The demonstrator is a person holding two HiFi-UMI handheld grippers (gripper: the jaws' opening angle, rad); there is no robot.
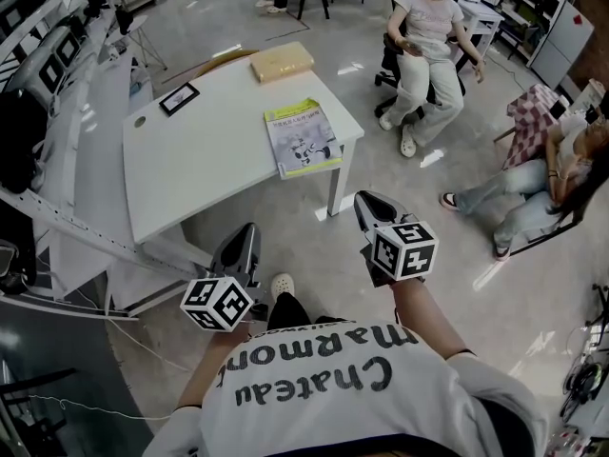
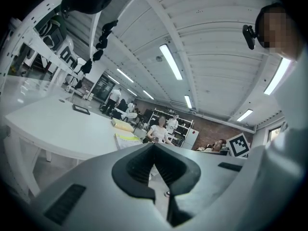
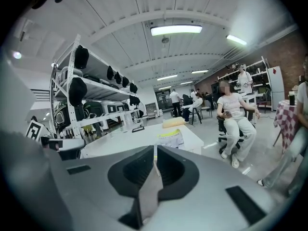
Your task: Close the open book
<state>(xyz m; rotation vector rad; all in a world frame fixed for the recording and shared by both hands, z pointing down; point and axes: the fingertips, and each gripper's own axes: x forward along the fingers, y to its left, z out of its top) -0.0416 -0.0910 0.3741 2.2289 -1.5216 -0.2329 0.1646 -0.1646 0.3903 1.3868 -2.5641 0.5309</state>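
The book (image 1: 302,137) lies flat with its cover up near the right edge of the white table (image 1: 205,165); it has a pale cover with a yellow-green border. It also shows in the left gripper view as the book (image 2: 127,139) and in the right gripper view as the book (image 3: 169,138). My left gripper (image 1: 249,230) is shut and empty, held off the table's near side. My right gripper (image 1: 365,199) is also shut and empty, below the table's right corner. Both are well short of the book. In their own views, the left gripper (image 2: 154,146) and right gripper (image 3: 155,149) have jaws meeting.
A tan box (image 1: 281,61) sits at the table's far edge and a black framed slab (image 1: 179,98) to the far left. Racks with equipment (image 1: 38,84) line the left. One person (image 1: 428,46) sits beyond the table, another (image 1: 542,184) at the right.
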